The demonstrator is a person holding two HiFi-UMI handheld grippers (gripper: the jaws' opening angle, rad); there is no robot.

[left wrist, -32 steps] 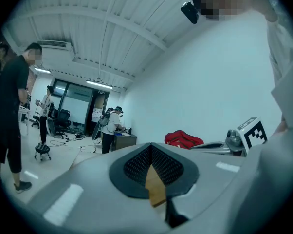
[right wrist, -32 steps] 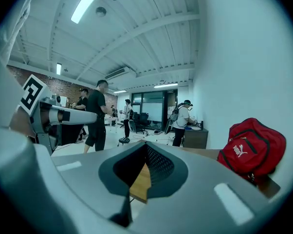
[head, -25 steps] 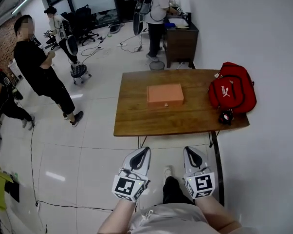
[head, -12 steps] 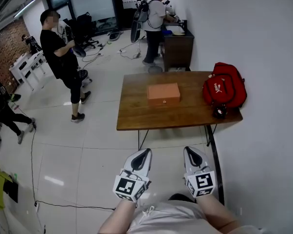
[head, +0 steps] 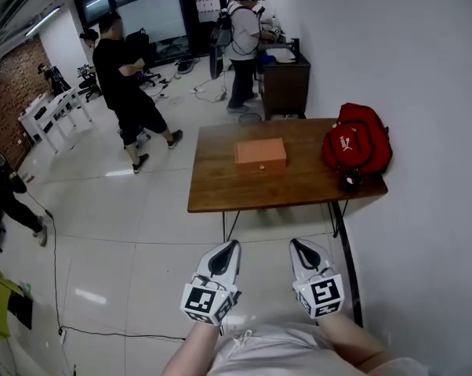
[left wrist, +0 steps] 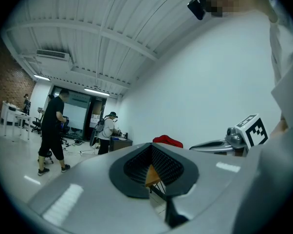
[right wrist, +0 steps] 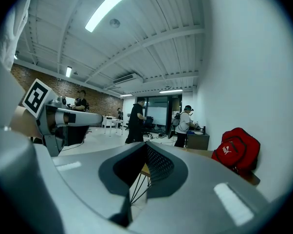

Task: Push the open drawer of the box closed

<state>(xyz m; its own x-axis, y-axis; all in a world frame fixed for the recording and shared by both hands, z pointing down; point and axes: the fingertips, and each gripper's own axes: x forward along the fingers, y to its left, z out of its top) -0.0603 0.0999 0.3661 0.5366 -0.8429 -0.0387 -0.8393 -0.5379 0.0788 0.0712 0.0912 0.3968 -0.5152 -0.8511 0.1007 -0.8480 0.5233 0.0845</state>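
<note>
An orange box (head: 260, 155) lies flat on the middle of a brown wooden table (head: 220, 194), well ahead of me. Its near face carries a small knob, and I cannot tell from here whether the drawer stands out. My left gripper (head: 230, 244) and right gripper (head: 296, 243) are held close to my body, over the floor and short of the table's near edge. Both are shut with nothing in them. In the left gripper view the left gripper (left wrist: 150, 147) frames a bit of the table. In the right gripper view the right gripper (right wrist: 146, 144) points toward the table legs.
A red backpack (head: 354, 143) sits on the table's right end, with a small dark object (head: 348, 180) at the edge. The white wall runs along the right. A person in black (head: 130, 92) walks at the far left; another stands at a dark cabinet (head: 287, 81). A cable (head: 56, 272) crosses the floor.
The person in black has walked from the left toward the back of the room. The table sits slightly differently in the head view. Both grippers stay shut and low.
</note>
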